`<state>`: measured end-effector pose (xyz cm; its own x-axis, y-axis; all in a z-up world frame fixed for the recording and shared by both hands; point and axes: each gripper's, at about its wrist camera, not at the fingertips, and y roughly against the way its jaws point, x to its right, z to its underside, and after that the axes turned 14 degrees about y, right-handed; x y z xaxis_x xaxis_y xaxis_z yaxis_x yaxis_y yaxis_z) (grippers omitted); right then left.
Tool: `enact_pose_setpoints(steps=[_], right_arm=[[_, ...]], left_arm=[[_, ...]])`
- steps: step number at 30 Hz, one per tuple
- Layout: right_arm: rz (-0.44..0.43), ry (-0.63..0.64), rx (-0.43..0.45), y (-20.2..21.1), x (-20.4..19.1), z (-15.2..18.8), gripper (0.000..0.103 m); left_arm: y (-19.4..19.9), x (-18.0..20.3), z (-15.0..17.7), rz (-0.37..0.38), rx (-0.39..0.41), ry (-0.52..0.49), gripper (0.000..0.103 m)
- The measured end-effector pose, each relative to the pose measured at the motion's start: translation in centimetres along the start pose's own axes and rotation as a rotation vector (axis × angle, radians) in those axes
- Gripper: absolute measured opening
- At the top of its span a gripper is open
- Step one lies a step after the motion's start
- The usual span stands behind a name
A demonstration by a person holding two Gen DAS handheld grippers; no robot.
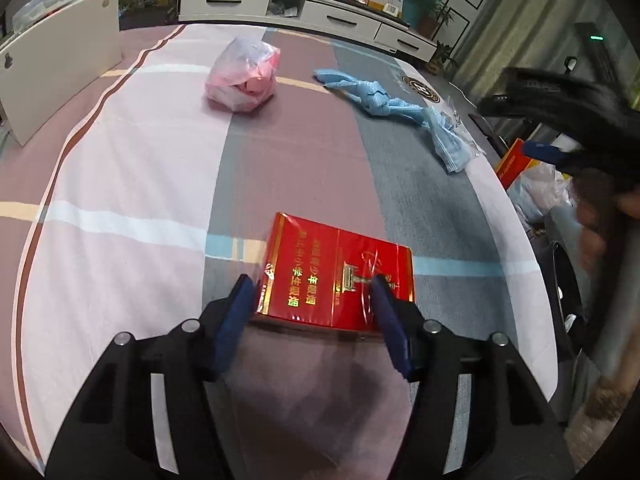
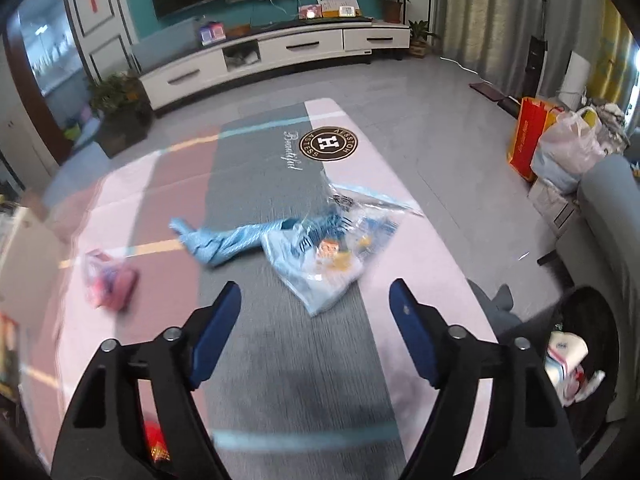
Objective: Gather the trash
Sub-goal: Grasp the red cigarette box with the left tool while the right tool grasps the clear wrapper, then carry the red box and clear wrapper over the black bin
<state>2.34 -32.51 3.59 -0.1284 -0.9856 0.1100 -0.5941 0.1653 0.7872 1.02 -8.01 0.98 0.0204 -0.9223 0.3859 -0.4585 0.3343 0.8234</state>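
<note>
A red cigarette carton point(image 1: 336, 272) lies on the striped table cover point(image 1: 140, 184). My left gripper point(image 1: 312, 292) has its blue fingers on either side of the carton's near end, gripping it. Farther off lie a pink plastic bag point(image 1: 244, 76), a knotted blue cloth point(image 1: 372, 94) and a clear printed wrapper point(image 2: 332, 252). My right gripper point(image 2: 316, 300) is open and empty above the table, short of the wrapper and cloth point(image 2: 224, 242). The pink bag point(image 2: 108, 280) is at its left. A dark bin point(image 2: 576, 356) with trash inside stands beside the table at the right.
A white board point(image 1: 56, 68) stands at the table's left edge. Shopping bags point(image 2: 560, 148) and a grey sofa point(image 2: 608, 208) are on the floor to the right. A TV cabinet point(image 2: 276, 52) and potted plants point(image 2: 116, 96) are beyond the table.
</note>
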Motion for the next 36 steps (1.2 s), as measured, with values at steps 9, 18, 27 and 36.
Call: enact_pose_setpoints(steps=[9,18,27,36], right_arm=[[0.165,0.188,-0.067,-7.3,-3.1,-0.3,0.065],[0.156,0.179,-0.058,-6.5,-2.5,0.4,0.015],[0.093,0.085,0.109,1.9,-0.8,0.8,0.012],[0.005,0.057,0.252,9.1,-1.3,3.3,0.013]], left_arm=[[0.9,-0.1,0.2,0.016,0.047,0.01,0.058],[5.1,1.0,1.0,0.039,0.181,-0.053,0.058],[8.5,0.5,0.3,0.081,0.266,-0.015,0.058],[11.4,-0.6,-0.1,0.112,0.345,0.03,0.058]])
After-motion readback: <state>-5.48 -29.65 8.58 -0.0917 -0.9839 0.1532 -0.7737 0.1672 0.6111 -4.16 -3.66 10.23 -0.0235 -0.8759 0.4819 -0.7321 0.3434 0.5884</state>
